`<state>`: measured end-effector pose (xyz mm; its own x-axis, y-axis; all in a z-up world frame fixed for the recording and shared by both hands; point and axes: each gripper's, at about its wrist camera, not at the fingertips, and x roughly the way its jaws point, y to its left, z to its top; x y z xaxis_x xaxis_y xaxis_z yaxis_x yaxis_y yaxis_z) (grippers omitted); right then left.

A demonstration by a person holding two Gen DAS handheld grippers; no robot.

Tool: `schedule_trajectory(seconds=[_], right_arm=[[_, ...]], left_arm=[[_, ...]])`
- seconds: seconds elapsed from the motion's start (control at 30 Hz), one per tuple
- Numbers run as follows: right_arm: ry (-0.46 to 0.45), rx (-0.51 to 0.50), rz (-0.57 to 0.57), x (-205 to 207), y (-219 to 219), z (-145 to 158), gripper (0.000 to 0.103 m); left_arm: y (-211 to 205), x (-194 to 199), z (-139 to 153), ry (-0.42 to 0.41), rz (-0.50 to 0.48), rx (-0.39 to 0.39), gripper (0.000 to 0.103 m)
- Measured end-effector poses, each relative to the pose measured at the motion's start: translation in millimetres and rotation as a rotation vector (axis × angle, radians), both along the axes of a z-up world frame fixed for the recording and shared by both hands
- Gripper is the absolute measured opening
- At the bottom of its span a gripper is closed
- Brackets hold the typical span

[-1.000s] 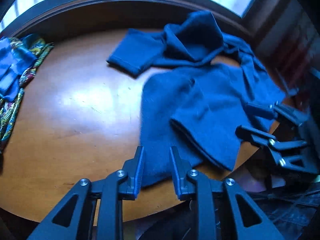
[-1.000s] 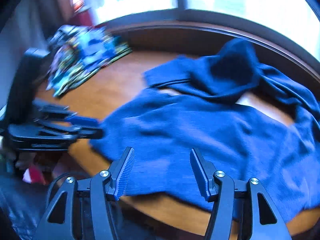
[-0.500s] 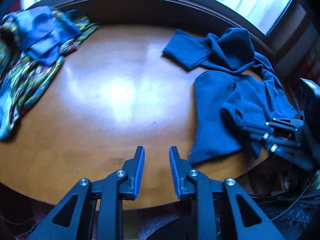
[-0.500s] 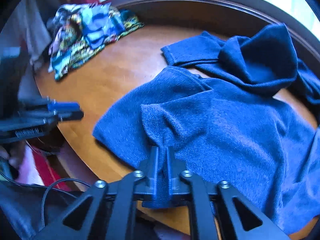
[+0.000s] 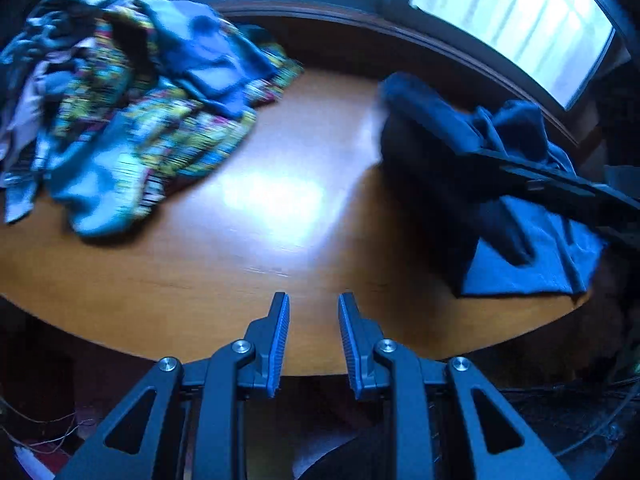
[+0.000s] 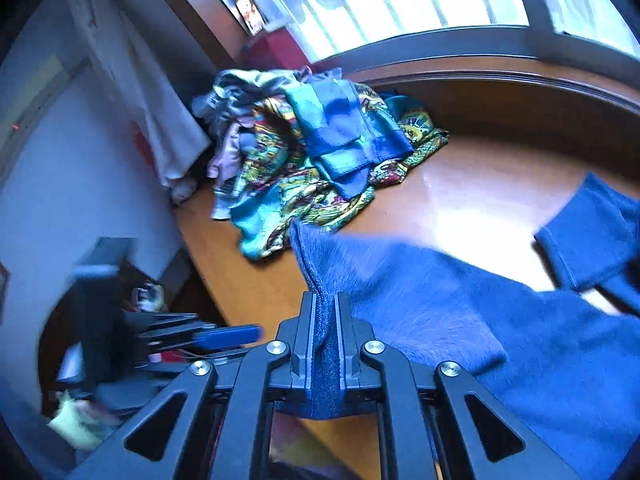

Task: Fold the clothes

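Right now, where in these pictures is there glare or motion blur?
Left wrist view: window glare on the bare table, and the patterned clothes pile is smeared. Right wrist view: glare beside the blue sweater, and the left tongs are blurred.

Window backlight, tabletop glare, motion blur, fisheye

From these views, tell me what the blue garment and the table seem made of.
Blue garment: looks like fleece or brushed knit, with a matte, fuzzy nap where the right gripper clamps it. Table: apparently wood or veneer, glossy, with a bright window reflection.
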<state>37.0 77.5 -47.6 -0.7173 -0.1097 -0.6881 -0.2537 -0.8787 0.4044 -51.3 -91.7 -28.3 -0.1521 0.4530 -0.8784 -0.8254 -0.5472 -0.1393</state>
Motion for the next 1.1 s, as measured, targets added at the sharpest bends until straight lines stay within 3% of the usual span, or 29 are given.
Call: schedule_trajectory(seconds=[0.07,0.13,0.17,0.2,0.23,0.27,0.4,0.5,0.67,0.83,0.9,1.1], right_arm=[[0.012,0.051,-0.041,5,-2,8,0.012],[0.040,0.070,-0.100,22,7,15,0.028],[0.049,0.073,-0.144,33,14,17,0.044],[0.052,0.076,-0.191,44,22,17,0.049],[0.043,0.082,-0.240,55,30,15,0.049],[0.022,0.083,-0.287,67,37,11,0.049],[-0.081,0.070,-0.473,123,63,-16,0.049],[-0.160,0.059,-0.612,166,82,-36,0.049],[-0.245,0.042,-0.762,222,101,-66,0.049],[-0.259,0.084,-0.764,230,103,-69,0.046],[-0.287,0.119,-0.748,226,105,-70,0.046],[-0.370,0.214,-0.732,230,114,-74,0.046]], left_arm=[[-3,-1,13,0.033,-0.009,0.017,0.023],[-2,2,24,0.064,-0.039,0.038,0.023],[1,4,27,0.069,-0.059,0.049,0.029],[5,7,30,0.071,-0.083,0.062,0.034],[11,11,31,0.073,-0.112,0.074,0.043],[17,15,32,0.074,-0.142,0.085,0.045],[59,42,20,0.051,-0.310,0.081,0.045],[84,57,3,0.078,-0.376,0.011,0.045],[87,55,-14,0.005,-0.337,-0.013,0.045],[82,23,-32,-0.242,-0.237,0.115,0.045],[84,20,-43,-0.270,-0.191,0.091,0.044],[75,24,-40,-0.127,-0.173,0.014,0.043]])
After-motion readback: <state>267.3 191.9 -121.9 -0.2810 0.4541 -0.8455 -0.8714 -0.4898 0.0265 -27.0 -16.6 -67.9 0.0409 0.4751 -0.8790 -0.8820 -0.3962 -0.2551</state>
